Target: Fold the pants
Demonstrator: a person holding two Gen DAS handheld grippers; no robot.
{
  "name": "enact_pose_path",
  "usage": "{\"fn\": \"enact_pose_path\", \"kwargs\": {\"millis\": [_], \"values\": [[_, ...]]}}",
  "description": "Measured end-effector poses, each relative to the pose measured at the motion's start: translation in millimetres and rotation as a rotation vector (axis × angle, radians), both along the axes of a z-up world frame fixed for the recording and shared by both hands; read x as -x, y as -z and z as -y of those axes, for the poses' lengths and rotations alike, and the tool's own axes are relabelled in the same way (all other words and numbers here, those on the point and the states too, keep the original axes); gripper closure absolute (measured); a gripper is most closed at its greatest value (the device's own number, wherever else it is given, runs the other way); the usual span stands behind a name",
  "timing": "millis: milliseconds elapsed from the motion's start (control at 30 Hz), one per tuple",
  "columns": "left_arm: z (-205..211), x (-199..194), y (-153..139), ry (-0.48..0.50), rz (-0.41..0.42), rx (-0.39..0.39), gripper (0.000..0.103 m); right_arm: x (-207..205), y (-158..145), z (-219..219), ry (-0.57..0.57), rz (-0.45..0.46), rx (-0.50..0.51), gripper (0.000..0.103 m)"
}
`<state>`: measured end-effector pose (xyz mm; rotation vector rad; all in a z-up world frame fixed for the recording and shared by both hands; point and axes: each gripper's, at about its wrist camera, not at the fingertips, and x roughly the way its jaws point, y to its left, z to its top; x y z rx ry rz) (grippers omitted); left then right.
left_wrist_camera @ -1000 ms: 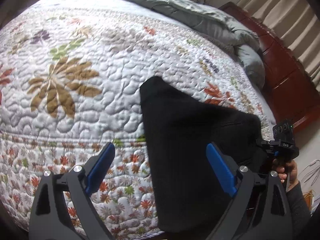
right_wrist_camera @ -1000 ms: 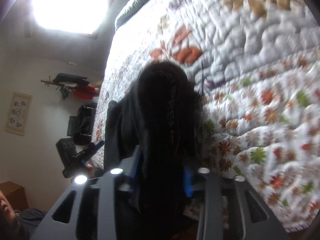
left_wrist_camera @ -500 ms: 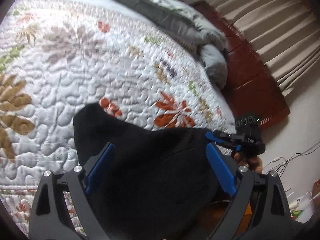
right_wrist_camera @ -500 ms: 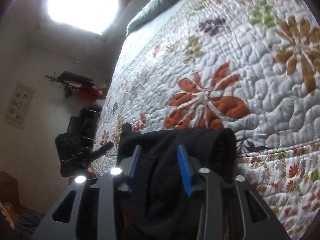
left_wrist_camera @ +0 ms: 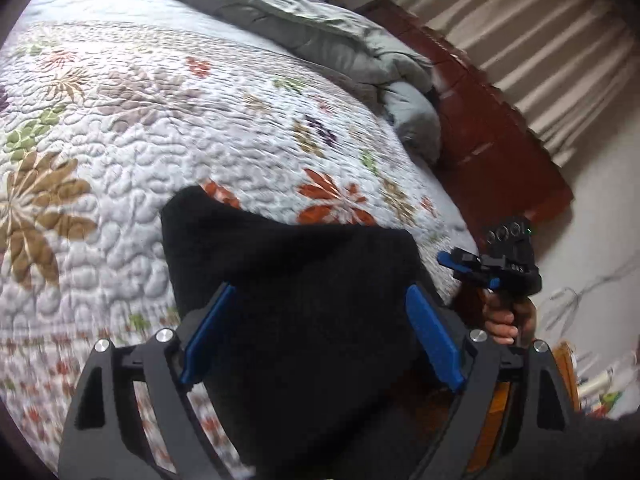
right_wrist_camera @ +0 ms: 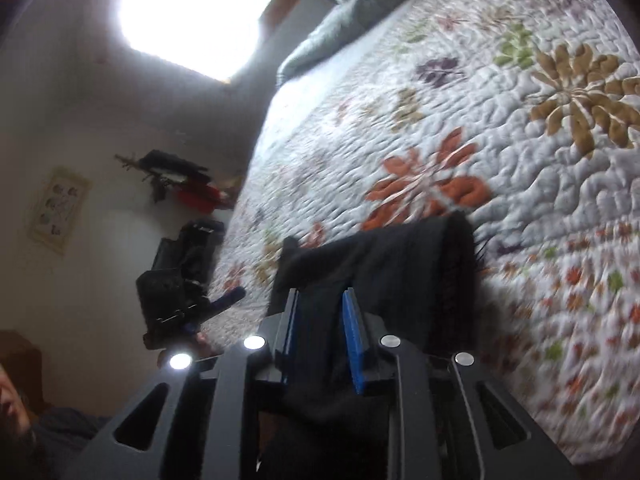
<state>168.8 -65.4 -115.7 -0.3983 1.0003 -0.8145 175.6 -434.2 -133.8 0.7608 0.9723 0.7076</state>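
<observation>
The black pants (left_wrist_camera: pixel 280 248) lie bunched at the near edge of the bed, partly hanging over it. My left gripper (left_wrist_camera: pixel 320 288) hovers over them, jaws wide and closing; the cloth spans between the blue pads (left_wrist_camera: pixel 208 332), which do not press on it. In the right wrist view my right gripper (right_wrist_camera: pixel 320 294) is shut on a fold of the pants (right_wrist_camera: pixel 380 256), narrow blue pads pinching the cloth. The left wrist view shows the right gripper (left_wrist_camera: pixel 446 259) at the pants' right edge, a hand on its handle. The left gripper (right_wrist_camera: pixel 230 296) appears at the left in the right wrist view.
A white quilt with a flower print (left_wrist_camera: pixel 140 128) covers the bed. A grey duvet (left_wrist_camera: pixel 320 48) is piled at the far end. A red-brown wooden board (left_wrist_camera: pixel 500 152) and curtains (left_wrist_camera: pixel 540 40) stand to the right. A bright window (right_wrist_camera: pixel 192 12) glares.
My left gripper has swung from beside the pants to over them. The right jaws have narrowed onto the cloth, which has dropped from a raised bunch to a lower fold.
</observation>
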Motion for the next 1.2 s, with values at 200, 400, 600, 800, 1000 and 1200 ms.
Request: {"fn": "enact_pose_path", "kwargs": {"millis": [200, 400, 600, 800, 1000, 1200], "values": [[2.6, 37.3, 39.3, 0.050, -0.095, -0.003, 0.017, 25.9, 56.8, -13.8, -0.016, -0.120, 0.057, 0.084], [-0.9, 32.5, 55.1, 0.025, -0.147, 0.033, 0.017, 28.1, 55.8, 22.5, 0.096, -0.134, 0.060, 0.088], [-28.2, 20.3, 45.2, -0.031, -0.147, 0.029, 0.010, 4.9, 56.9, 54.2, 0.173, -0.187, -0.003, 0.017], [-40.2, -16.7, 87.6, -0.069, -0.356, 0.030, 0.006, -41.3, 86.8, 11.7, 0.041, -0.289, -0.006, 0.016], [-20.8, -37.4, 102.5, -0.041, -0.408, 0.026, 0.004, -65.6, 93.9, -23.6, -0.053, -0.299, 0.063, 0.011], [-0.3, -40.9, 100.0, -0.022, -0.393, -0.003, 0.012, -57.7, 89.5, -29.5, -0.067, -0.279, 0.120, 0.036]]}}
